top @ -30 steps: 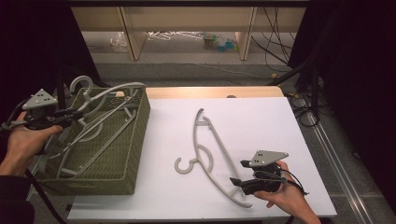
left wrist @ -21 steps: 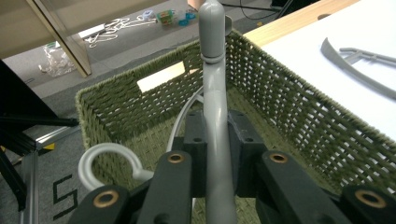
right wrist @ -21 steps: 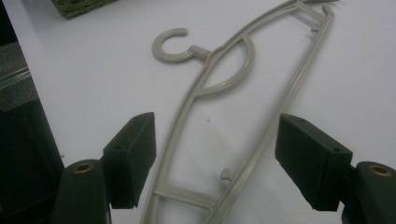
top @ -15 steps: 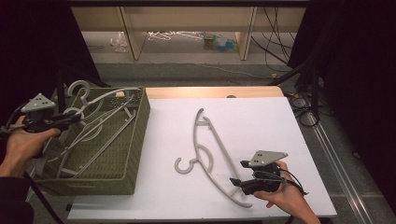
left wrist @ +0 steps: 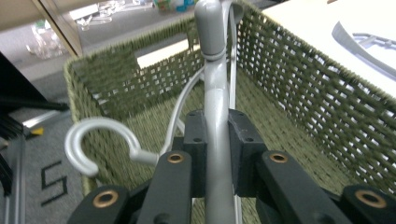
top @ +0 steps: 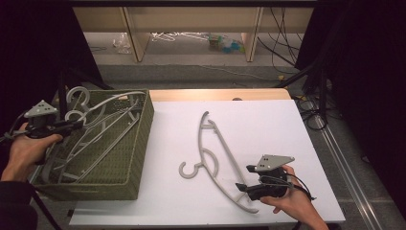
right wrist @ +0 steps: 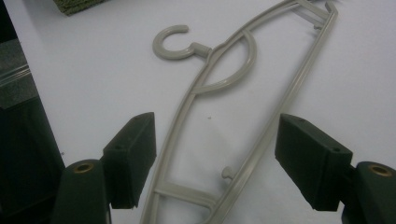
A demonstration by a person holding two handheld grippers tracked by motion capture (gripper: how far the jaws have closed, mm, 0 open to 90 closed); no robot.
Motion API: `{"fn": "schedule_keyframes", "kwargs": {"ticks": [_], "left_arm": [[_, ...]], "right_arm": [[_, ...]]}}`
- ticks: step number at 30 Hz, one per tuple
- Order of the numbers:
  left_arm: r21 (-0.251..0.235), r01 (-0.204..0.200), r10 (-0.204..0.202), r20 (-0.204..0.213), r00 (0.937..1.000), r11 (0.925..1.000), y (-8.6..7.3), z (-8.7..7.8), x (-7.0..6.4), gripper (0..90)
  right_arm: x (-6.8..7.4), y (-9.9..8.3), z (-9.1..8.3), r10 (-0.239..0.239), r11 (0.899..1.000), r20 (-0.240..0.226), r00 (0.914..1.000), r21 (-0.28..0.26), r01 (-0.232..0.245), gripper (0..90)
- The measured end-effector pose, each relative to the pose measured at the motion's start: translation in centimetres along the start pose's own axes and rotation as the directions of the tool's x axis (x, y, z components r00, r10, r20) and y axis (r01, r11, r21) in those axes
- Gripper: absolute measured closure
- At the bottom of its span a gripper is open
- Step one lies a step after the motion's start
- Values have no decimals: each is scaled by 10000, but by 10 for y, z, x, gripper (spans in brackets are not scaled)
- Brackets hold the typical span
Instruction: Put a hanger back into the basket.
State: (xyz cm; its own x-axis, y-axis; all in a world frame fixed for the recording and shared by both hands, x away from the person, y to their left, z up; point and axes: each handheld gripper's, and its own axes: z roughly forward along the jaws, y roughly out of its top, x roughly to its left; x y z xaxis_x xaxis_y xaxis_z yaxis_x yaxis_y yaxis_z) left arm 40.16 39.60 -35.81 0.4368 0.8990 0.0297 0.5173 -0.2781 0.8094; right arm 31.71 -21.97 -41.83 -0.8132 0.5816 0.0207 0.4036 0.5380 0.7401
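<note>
From the high view, your left gripper (top: 72, 125) sits at the near-left edge of the woven green basket (top: 139, 143), clamped on a grey hanger (top: 98, 112) whose hooks rise just ahead of it over the basket's far corner. Several more hangers lie tangled inside. Your right gripper (top: 243, 187) rests low on the white tabletop (top: 297, 143), its jaws straddling the near end of the beige hanger (top: 215, 153) that runs away from it, hook curling off to its left.

In the left gripper view, your jaws are closed tight on the grey hanger's stem, which runs straight up between the pads (left wrist: 195, 140). A second hook (left wrist: 95, 140) hangs just to the left of the jaws. It looks like it could snag, so lift slowly and straight and watch that the neighbour does not ride along.

In the right gripper view, your jaws stand wide apart, one pad on each side of the beige hanger's (right wrist: 224, 93) end, touching nothing. Both its rails lie between them. I judge the grasp is next: settle lower until the pads bracket the rails evenly, then close gently so the hanger does not skate on the smooth sheet.
</note>
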Motion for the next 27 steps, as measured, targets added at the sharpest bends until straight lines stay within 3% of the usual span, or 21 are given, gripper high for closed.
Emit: {"fn": "schedule_keyframes", "kwargs": {"ticks": [7, 8, 9, 10, 11, 13, 16, 17, 18, 19, 21, 22, 23, 24, 27], "left_arm": [[241, 152, -155, 126, 9998, 9996, -12, 5, 1, 791], [715, -341, 334, 113, 9994, 9969, -12, 3, 4, 792], [529, 1, -11, 184, 9998, 9986, -15, 6, 1, 793], [623, -86, 77, 144, 9999, 9980, -15, 7, 1, 792], [471, 150, -156, 123, 9998, 9988, -18, 9, 0, 791], [917, -317, 306, 136, 9994, 9953, -18, 9, 5, 791], [736, 205, -220, 184, 9996, 9971, -21, 18, 1, 791], [1173, -318, 288, 267, 9992, 9926, -21, 17, 5, 791], [1131, -190, 160, 272, 9995, 9934, -22, 19, 4, 791], [780, 314, -330, 195, 9993, 9965, -23, 22, 0, 790], [927, 476, -482, 39, 9988, 9946, -25, 25, 2, 788], [1317, 102, -108, 39, 9999, 9912, -25, 23, 5, 786], [1130, 533, -522, -122, 9986, 9922, -28, 27, 3, 783], [1671, 129, -99, -187, 9998, 9859, -29, 26, 6, 779], [1653, 479, -397, -525, 9978, 9851, -32, 29, 6, 763]], "right_arm": [[-1, 0, 0, 8, 10000, -19, 10000, 25, -8, 303], [0, 0, 0, 13, 10000, 5, 10000, 10, -13, 303], [0, 0, 0, 14, 10000, 0, 10000, 9, -14, 303], [-1, 0, 0, 8, 10000, 5, 10000, 21, -8, 303], [-1, 0, 0, 7, 10000, 10, 10000, 21, -7, 303], [-1, -1, 1, -4, 10000, 9, 10000, 31, 4, 303], [-1, -1, 1, 63, 9999, 15, 10000, 102, -63, 303], [-1, -1, 1, -20, 10000, 12, 10000, 41, 20, 303], [-1, -1, 1, 41, 10000, 26, 10000, 69, -41, 302], [-1, -1, 1, 53, 10000, 32, 10000, 76, -53, 303], [-1, -1, 1, -19, 10000, 22, 10000, 42, 18, 303], [-1, -1, 0, 48, 10000, 34, 10000, 79, -48, 303], [-1, -1, 0, 50, 10000, 38, 10000, 70, -50, 303], [-1, -1, 1, -13, 10000, 19, 10000, 28, 12, 303], [-1, -1, 0, 43, 10000, 17, 10000, 80, -43, 303]]}}
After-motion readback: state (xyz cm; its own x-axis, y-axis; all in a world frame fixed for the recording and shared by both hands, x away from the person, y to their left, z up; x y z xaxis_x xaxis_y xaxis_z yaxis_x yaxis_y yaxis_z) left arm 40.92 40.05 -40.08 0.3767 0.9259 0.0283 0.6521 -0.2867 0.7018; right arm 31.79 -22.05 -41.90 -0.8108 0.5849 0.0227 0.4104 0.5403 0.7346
